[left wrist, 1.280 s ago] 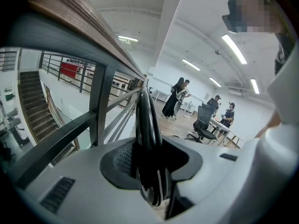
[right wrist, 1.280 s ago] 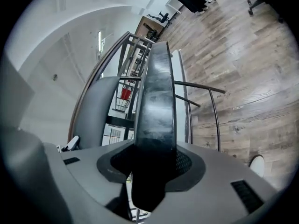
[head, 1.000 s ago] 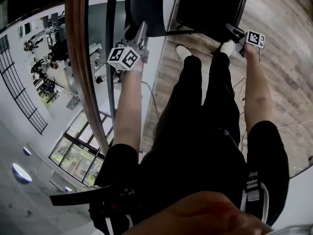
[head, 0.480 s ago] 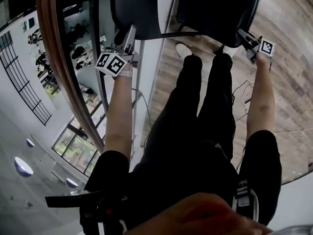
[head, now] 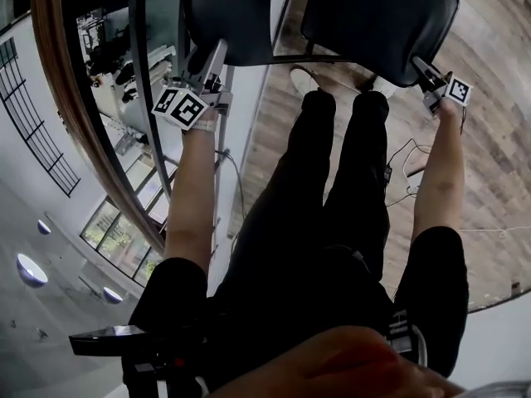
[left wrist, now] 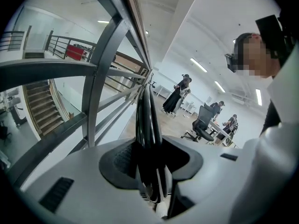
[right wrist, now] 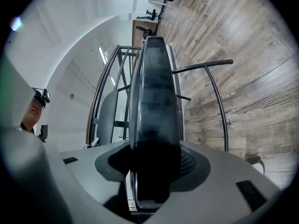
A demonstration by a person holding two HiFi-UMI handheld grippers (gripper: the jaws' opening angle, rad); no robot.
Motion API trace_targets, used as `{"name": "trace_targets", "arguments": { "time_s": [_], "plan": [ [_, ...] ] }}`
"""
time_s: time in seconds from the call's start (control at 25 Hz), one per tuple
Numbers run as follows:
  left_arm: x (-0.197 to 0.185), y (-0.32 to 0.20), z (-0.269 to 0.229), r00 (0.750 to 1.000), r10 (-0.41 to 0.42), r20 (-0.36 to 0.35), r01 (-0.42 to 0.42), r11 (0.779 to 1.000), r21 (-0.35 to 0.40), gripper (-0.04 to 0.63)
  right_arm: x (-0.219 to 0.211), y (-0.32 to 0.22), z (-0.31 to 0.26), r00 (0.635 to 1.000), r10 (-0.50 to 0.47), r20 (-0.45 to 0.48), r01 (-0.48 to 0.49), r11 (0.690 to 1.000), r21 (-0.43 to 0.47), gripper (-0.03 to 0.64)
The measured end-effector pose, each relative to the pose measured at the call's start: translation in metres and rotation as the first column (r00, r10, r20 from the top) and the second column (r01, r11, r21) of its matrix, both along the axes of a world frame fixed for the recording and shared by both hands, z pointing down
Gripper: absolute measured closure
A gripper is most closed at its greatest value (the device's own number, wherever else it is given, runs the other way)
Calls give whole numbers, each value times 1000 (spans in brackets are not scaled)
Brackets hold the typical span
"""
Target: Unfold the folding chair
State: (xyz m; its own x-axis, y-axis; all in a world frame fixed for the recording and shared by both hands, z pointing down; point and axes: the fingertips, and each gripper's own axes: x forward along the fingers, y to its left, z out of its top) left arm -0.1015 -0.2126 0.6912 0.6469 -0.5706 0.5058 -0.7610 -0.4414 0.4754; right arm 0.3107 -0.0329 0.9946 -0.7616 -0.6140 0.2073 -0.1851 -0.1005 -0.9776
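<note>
The folding chair hangs in front of my legs as two dark panels. My left gripper (head: 211,58) is shut on the edge of the left panel (head: 232,15). My right gripper (head: 425,70) holds the edge of the right panel (head: 377,23). In the left gripper view the thin black panel edge (left wrist: 147,134) runs up from between the jaws. In the right gripper view the wider dark panel edge (right wrist: 154,115) fills the gap. These jaws have just been opening a little with the panel still between them. The chair's thin metal frame tube (right wrist: 212,92) curves off to the right.
A railing with a wooden top rail (head: 50,98) and a drop to a lower floor lie at the left. Plank flooring (head: 498,139) with a loose cable (head: 406,160) is at the right. My legs (head: 332,181) stand just behind the chair. Far off are people (left wrist: 180,94) and stairs (left wrist: 42,106).
The two grippers have moved apart, the left one leftward and lower, the right one rightward. The two chair panels stand wider apart and larger in the head view.
</note>
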Motion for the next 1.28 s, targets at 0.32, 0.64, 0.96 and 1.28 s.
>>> {"name": "trace_targets", "arguments": {
  "time_s": [0.32, 0.64, 0.96, 1.28],
  "plan": [
    [18, 13, -10, 999, 37, -2, -37, 999, 6, 463, 5, 8, 11, 1000, 17, 9, -17, 1000, 9, 405],
    [33, 17, -21, 997, 70, -39, -70, 998, 2, 462, 8, 8, 19, 999, 32, 29, -32, 999, 7, 400],
    [54, 28, -25, 986, 150, -68, -153, 988, -31, 434, 15, 9, 36, 998, 66, 3, -66, 998, -8, 383],
    [48, 24, -28, 991, 134, -24, -135, 991, -11, 431, 26, 2, 40, 990, 138, -27, -139, 990, -23, 326]
  ]
}}
